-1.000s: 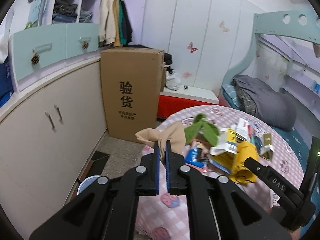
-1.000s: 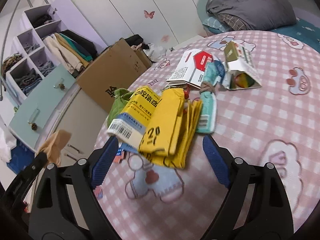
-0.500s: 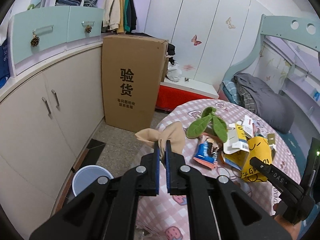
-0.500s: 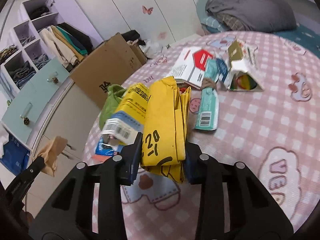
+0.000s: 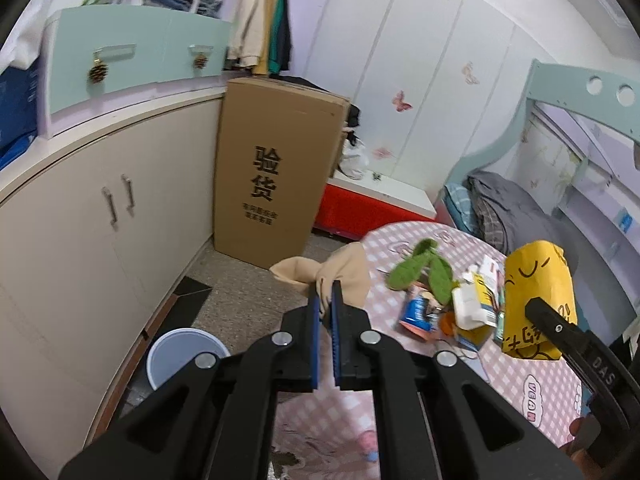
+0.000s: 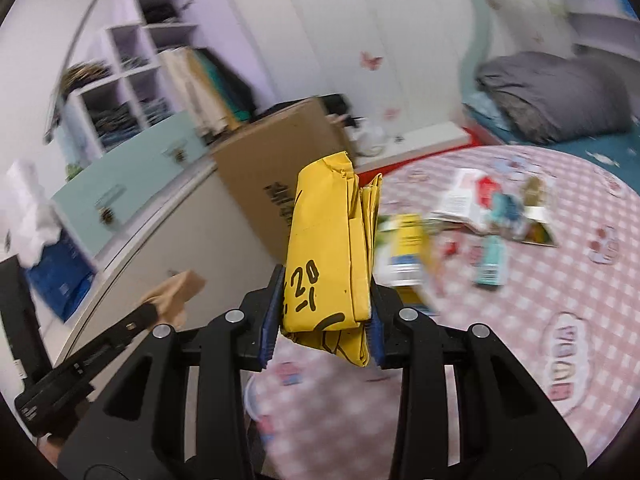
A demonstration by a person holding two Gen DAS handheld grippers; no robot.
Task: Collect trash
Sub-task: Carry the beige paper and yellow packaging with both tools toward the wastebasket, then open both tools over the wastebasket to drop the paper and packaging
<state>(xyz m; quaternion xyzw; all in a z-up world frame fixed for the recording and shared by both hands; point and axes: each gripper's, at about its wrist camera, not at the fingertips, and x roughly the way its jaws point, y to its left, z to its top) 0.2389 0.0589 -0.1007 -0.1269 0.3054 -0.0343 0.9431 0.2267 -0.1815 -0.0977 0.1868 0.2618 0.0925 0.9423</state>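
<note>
My left gripper (image 5: 326,294) is shut on a crumpled tan paper wad (image 5: 320,270), held above the floor beside the table's left edge; from the right wrist the same wad (image 6: 178,292) shows at lower left. My right gripper (image 6: 326,300) is shut on a folded yellow bag (image 6: 332,248) with black markings, lifted off the table; the left wrist view has that yellow bag (image 5: 536,300) at right. More trash lies on the pink checked table (image 5: 532,384): a green leaf-shaped piece (image 5: 420,268), a blue packet (image 5: 416,312), a yellow-and-white carton (image 6: 404,252), a teal wrapper (image 6: 490,264).
A pale blue bin (image 5: 182,356) stands on the floor by the cream cupboards (image 5: 80,220). A tall cardboard box (image 5: 276,168) stands behind it. A bed with a grey blanket (image 5: 516,212) is at the back right, past a red-and-white low cabinet (image 5: 372,204).
My right gripper closed on the yellow bag and lifted it off the table. My left gripper, still holding the tan wad, drew back from the table toward the bin side.
</note>
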